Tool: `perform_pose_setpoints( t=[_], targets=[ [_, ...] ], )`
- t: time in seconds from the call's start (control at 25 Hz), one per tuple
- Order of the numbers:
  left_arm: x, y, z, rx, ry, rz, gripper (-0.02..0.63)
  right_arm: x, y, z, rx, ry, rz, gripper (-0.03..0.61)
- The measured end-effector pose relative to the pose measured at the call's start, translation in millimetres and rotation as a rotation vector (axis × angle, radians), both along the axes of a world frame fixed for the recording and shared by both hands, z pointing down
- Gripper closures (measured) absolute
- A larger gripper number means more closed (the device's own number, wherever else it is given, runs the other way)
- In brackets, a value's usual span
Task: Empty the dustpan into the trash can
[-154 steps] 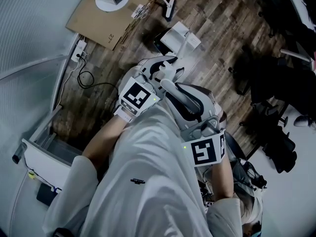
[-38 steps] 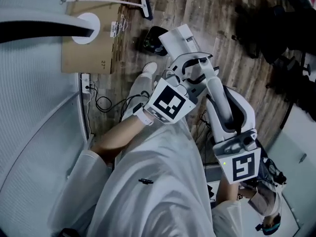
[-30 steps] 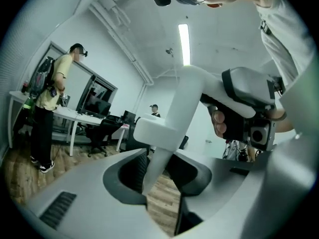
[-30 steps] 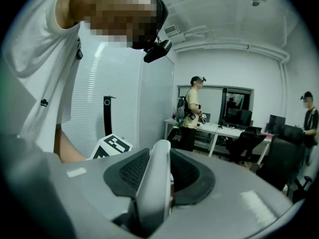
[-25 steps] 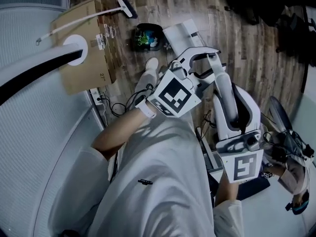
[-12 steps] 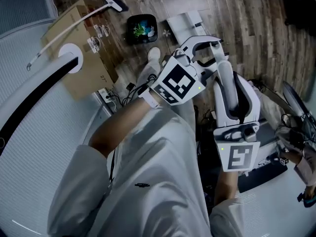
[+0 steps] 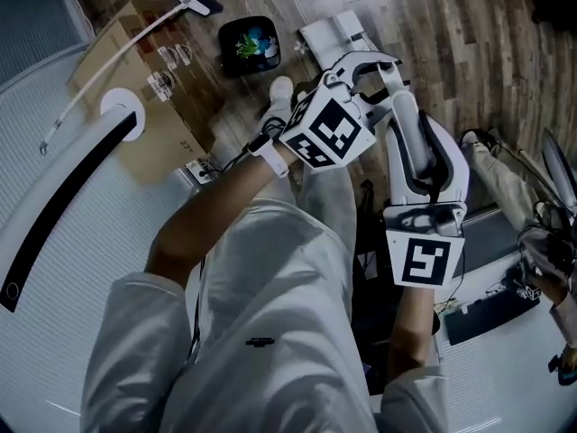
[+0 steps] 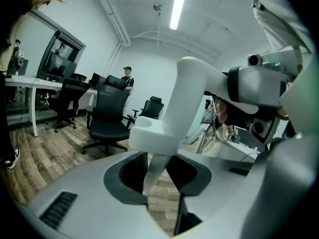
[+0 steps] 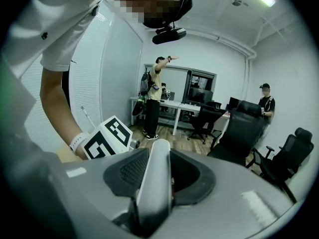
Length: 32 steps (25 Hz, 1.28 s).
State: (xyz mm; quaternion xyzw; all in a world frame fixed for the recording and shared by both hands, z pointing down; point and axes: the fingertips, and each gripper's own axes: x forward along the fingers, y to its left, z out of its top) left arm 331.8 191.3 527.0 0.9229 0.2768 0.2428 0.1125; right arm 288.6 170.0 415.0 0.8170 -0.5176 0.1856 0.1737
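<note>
the carrying step is ending: the left gripper (image 8: pixel 157 176), jaws just closing tighter, and the right gripper (image 9: pixel 154 190) are both pinching the handle (image 8: pixel 192 93), bringing the dustpan (image 7: pixel 335 36) near the trash can (image 7: pixel 248 45). next, it is needing tipping over the can's mouth.

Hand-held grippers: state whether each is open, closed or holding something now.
Left hand-held gripper: closed on the white plastic dustpan handle, jaws having just closed further.
Right hand-held gripper: closed on the same handle.
</note>
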Motion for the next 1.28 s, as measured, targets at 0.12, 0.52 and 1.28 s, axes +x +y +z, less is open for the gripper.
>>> perform_pose_setpoints(
  t=[0.12,0.52,1.28],
  targets=[
    [2.9,6.4,28.4,0.017,-0.025,0.023,0.495,4.3,4.9,27.6,-0.014,-0.007,0.015,0.437],
    [9.6,28.9,109.7,0.079,-0.096,0.082,0.495,16.6,26.1,107.0,-0.054,-0.065,0.029,0.436],
    [33.6,55.3,131.3,0.064,-0.099,0.104,0.468,49.8,58.4,130.0,0.008,-0.13,0.097,0.383]
  ],
)
